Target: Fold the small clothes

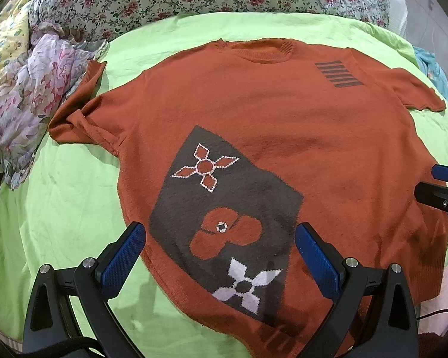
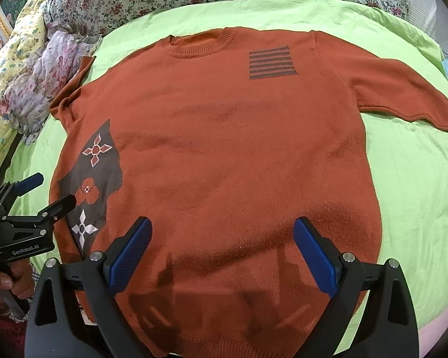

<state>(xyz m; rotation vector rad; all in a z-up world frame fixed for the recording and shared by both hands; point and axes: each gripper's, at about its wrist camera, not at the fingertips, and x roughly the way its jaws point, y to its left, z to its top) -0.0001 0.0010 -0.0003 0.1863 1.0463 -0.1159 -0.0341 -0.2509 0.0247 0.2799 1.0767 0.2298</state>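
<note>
Though spread flat, rust sweater (image 2: 224, 149).

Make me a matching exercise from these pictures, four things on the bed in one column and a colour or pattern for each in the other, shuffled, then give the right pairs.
Column one:
1. sweater
2. bed sheet
3. striped patch
4. crumpled cloth

Column two:
A. pale with pink flowers
B. rust orange
C. dark bars on orange
D. light green

Pairs: 1-B, 2-D, 3-C, 4-A
</note>
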